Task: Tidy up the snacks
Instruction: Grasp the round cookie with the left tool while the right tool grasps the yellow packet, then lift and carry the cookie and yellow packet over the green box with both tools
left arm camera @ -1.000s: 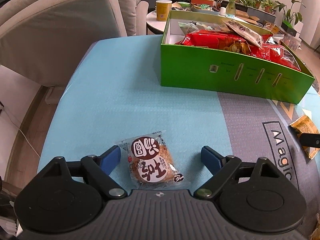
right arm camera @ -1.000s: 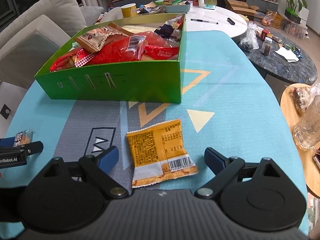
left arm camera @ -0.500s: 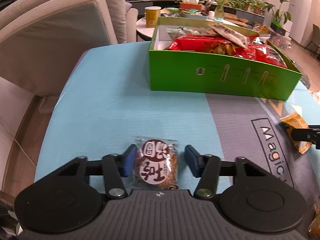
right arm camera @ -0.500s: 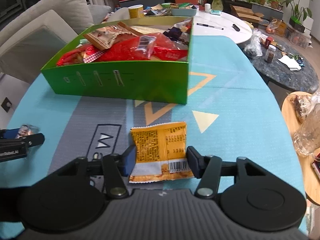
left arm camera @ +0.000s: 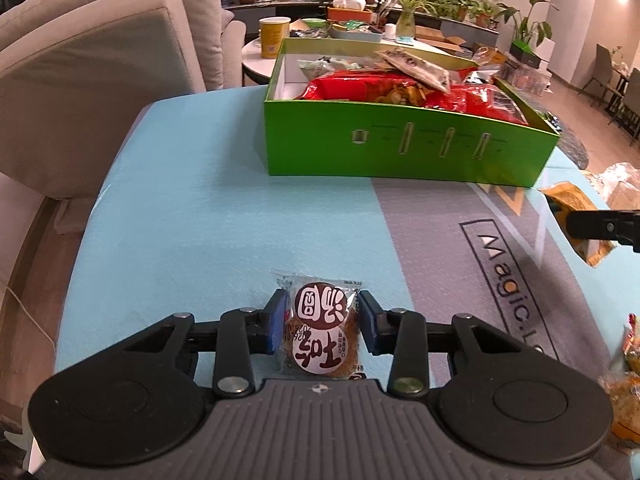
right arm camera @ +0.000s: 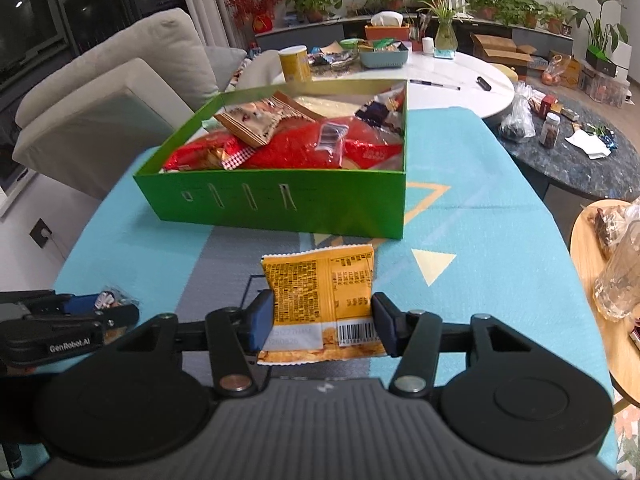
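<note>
A clear packet with a round brown cookie (left arm camera: 320,328) lies on the blue mat, and my left gripper (left arm camera: 322,308) is shut on its two sides. My right gripper (right arm camera: 322,316) is shut on a yellow snack packet (right arm camera: 320,280), barcode side up, held a little above the mat. The green box (right arm camera: 280,204) stands beyond both, filled with red and beige snack bags. In the left wrist view the green box (left arm camera: 400,152) is at the far middle, with the right gripper (left arm camera: 600,226) and the yellow packet (left arm camera: 568,196) at the right edge. The right wrist view shows the left gripper (right arm camera: 100,308) at lower left.
A beige sofa (left arm camera: 100,80) borders the table's left side. A white round table (right arm camera: 460,88) with a yellow cup (right arm camera: 295,63) stands behind the box. A dark marble table (right arm camera: 580,160) and a wooden side table (right arm camera: 592,264) with a glass stand to the right. More snack packets (left arm camera: 624,392) lie at the right edge.
Both grippers' jaws closed from wide open onto their packets, the left on the cookie, the right on the yellow packet. The yellow packet has risen slightly toward the box.
</note>
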Motion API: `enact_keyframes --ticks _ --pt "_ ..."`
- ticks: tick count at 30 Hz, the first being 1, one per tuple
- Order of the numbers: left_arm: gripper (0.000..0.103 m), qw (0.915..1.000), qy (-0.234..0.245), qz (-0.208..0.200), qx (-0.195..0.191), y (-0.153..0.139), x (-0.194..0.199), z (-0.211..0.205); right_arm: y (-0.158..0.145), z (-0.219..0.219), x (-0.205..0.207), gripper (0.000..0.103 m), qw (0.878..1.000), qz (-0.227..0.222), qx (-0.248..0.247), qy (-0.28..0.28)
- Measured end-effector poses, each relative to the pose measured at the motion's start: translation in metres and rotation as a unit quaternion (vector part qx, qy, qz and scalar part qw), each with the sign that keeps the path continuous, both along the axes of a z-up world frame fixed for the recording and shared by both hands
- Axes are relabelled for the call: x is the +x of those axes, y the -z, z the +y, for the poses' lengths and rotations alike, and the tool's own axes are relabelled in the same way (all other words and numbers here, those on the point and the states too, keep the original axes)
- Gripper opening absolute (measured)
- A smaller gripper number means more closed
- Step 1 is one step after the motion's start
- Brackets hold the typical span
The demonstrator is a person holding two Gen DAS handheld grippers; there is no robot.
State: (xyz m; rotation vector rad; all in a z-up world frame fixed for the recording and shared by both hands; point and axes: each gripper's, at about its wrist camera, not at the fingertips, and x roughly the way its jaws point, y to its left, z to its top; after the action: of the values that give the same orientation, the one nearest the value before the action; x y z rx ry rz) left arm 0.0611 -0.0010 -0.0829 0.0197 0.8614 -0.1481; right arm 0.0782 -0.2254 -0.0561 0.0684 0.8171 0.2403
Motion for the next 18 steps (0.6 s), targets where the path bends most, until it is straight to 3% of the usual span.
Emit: enact_keyframes --ticks 18 --pt "0.033 0.9985 0.024 -0.049 -0.002 -0.035 -0.008 -0.003 -0.027 0.001 -0.008 0.082 0.999 -0.039 0.030 0.000"
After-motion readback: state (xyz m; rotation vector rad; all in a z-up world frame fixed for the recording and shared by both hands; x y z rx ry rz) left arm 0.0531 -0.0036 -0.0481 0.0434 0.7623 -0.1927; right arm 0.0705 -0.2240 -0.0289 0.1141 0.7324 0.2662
